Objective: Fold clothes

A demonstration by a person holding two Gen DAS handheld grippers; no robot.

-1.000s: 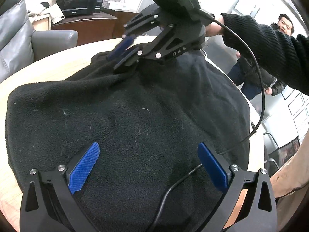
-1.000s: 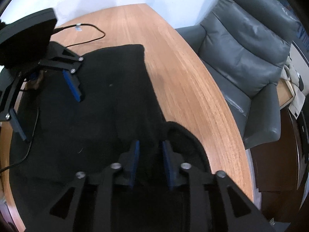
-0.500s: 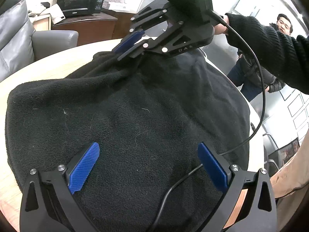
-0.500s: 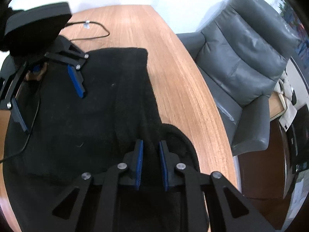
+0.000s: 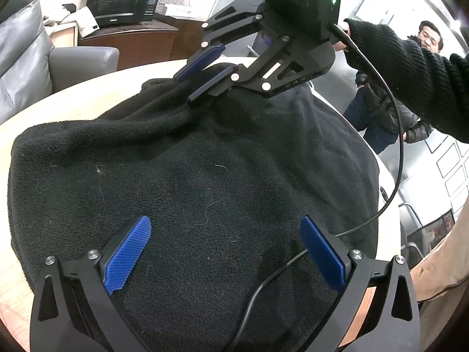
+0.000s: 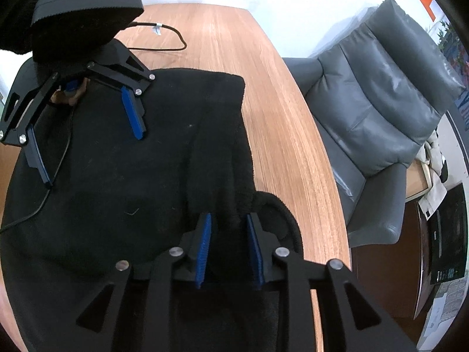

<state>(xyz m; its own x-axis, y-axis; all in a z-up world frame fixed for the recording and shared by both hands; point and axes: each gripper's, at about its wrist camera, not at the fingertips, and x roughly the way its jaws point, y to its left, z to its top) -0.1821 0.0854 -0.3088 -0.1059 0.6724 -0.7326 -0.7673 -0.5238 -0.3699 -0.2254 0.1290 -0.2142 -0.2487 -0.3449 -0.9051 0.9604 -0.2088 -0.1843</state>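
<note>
Left wrist view shows my left gripper with its blue pads spread wide, hovering over the middle of the black fleece and holding nothing. The fleece lies spread over most of the wooden table, its bulk reaching the near edge and one long side running close to the edge that faces the grey armchair.

My right gripper has its fingers drawn in on a bunched ridge of the fleece, near the table edge on the armchair side; from the left wrist view, the same gripper pinches a gathered fold at the far side of the garment, and the cloth rises toward it in soft creases.

I judge this fleece thick, soft and limp, light enough for one pinch to lift, with a grippy nap that should not slip from the ridged pads. It will sag and drag behind whatever point I hold, so a single pinch bunches it. Better holds, I think, are along a hem or at a corner, two layers at most, with my free left fingers taking the matching edge to keep a fold line straight.
</note>
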